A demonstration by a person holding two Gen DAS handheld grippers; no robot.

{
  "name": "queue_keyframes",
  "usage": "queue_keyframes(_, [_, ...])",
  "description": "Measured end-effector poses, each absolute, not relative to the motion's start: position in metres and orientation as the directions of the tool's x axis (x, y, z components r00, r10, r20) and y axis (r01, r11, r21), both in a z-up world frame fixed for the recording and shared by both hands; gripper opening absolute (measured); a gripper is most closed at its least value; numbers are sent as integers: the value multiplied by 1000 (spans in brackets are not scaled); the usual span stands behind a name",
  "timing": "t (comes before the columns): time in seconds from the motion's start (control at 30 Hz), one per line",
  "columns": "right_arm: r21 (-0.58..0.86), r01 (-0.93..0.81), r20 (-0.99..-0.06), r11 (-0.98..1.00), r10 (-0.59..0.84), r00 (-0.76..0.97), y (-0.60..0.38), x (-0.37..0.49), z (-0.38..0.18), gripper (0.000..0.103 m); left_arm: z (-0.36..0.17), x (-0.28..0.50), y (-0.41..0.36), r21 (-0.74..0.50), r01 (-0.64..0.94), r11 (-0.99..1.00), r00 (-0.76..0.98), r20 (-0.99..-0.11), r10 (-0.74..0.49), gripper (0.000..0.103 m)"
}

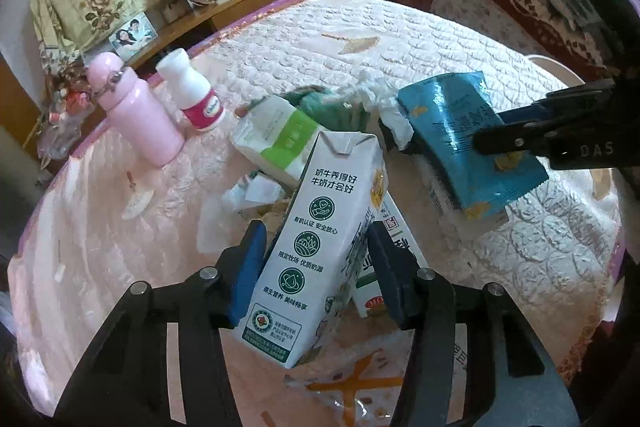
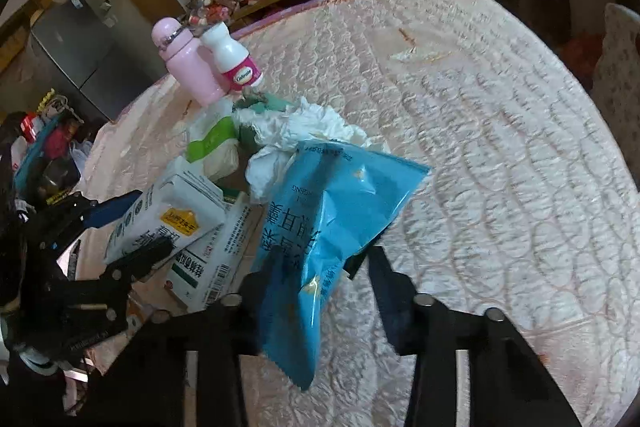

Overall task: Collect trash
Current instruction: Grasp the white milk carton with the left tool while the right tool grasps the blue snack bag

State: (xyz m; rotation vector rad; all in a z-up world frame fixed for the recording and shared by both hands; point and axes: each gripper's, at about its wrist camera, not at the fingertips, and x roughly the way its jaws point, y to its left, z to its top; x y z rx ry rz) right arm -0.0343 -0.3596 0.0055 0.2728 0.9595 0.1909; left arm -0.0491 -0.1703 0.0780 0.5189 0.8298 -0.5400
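On the bed [image 1: 460,39], left gripper [image 1: 316,267] clamps milk carton [image 1: 320,227]; only right view shows right gripper [image 2: 320,279] loosely holding blue packet [image 2: 328,211].

bedspread [image 2: 500,147] right half: open | trash pile [image 2: 256,147] centre-left, pink bottle [image 2: 188,71] behind: blocking

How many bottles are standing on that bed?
2: a pink bottle near the bed's far left edge, and a white bottle with pink label right beside it. The trash pile may hide others.

"Caltrate" on white bottle [image 2: 236,61]; "牛奶才会好" on milk carton [image 1: 320,243]; "DAS" on right gripper [image 1: 496,135].
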Motion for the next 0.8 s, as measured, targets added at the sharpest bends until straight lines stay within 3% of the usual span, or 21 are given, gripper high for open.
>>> queue_keyframes(0.13, [298, -54, -765, 953, 272, 583, -368, -49, 16, 22, 97, -56, -163, 174, 610, 773, 567, -778, -272, 49])
queue_keyframes(0.4, [312, -17, -759, 950, 260, 597, -392, -62, 25, 22, 117, -67, -168, 141, 573, 807, 589, -755, -287, 47])
queue_keyframes(0.43, [328, 3, -765, 945, 264, 587, -394, -62, 21, 34, 118, -69, -170, 140, 569, 810, 592, -753, -286, 46])
queue_keyframes(0.47, [362, 17, -763, 932, 286, 579, -397, -61, 17, 56, 119, -72, -171, 138, 567, 812, 593, -752, -287, 46])
queue_keyframes(0.53, [405, 28, -751, 914, 315, 580, -399, -61, 12, 68, 120, -75, -172, 134, 565, 814, 594, -751, -289, 43])
queue_keyframes(0.7, [436, 24, -755, 900, 351, 554, -387, -42, -7, 66, 119, -78, -177, 119, 562, 819, 585, -757, -291, 29])
queue_keyframes(0.77, [467, 12, -749, 884, 388, 537, -382, -34, -17, 39, 118, -78, -177, 116, 562, 819, 584, -757, -293, 29])
queue_keyframes(0.8, [473, 14, -747, 881, 393, 536, -382, -34, -19, 32, 116, -77, -177, 114, 560, 821, 580, -762, -289, 29])
